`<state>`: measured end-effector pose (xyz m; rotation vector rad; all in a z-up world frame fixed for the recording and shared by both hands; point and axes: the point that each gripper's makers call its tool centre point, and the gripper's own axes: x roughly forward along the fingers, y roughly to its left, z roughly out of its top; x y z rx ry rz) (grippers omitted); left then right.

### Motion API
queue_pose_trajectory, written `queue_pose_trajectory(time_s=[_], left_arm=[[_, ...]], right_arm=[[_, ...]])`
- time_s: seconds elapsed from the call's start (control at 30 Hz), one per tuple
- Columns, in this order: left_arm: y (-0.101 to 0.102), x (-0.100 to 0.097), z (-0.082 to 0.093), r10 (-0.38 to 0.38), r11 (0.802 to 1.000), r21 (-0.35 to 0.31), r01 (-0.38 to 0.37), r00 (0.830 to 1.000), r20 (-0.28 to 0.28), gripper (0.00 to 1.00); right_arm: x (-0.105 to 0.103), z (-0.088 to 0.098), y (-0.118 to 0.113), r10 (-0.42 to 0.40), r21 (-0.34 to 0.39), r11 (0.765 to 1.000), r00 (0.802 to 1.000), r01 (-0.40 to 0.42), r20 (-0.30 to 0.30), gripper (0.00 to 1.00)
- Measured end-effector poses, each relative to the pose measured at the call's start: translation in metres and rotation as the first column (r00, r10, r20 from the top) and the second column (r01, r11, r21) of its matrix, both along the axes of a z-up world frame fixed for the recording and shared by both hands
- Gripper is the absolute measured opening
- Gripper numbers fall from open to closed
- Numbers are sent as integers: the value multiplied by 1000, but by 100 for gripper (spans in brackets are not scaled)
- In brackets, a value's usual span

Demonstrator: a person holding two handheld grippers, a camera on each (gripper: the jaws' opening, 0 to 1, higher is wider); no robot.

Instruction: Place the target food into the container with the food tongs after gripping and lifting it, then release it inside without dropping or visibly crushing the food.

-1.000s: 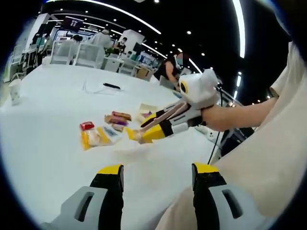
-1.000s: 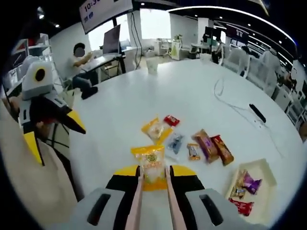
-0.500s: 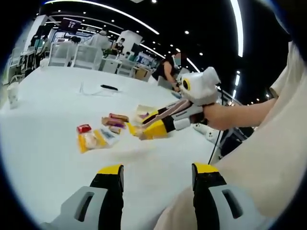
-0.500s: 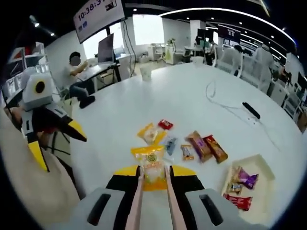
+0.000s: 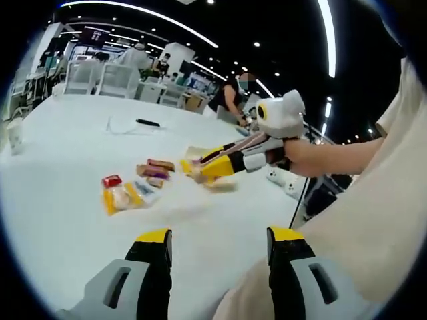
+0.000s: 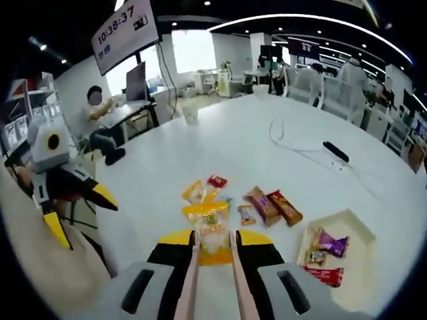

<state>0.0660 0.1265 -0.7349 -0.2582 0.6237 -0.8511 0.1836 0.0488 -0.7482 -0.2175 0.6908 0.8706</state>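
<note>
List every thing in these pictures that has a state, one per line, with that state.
right gripper: shut on the tongs.
tongs: closed on the yellow snack packet.
yellow snack packet: held up off the table.
left gripper: open, holding nothing.
tray: on the table, several wrapped snacks inside.
loose snacks: lying flat on the table.

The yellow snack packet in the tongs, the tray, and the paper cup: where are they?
yellow snack packet [image 6: 209,225], right gripper view, its printed front.
tray [image 6: 355,225], right gripper view, its far rim.
paper cup [image 6: 191,113], right gripper view, its side wall.
</note>
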Motion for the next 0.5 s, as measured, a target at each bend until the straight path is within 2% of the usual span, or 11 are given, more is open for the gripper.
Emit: queue_pose_trajectory(time_s=[0.5], left_arm=[[-7,-3,1,-18,1000,2,18,1000,-3,57]], right_arm=[[11,13,-13,-70,43,997,997,69,22,24]])
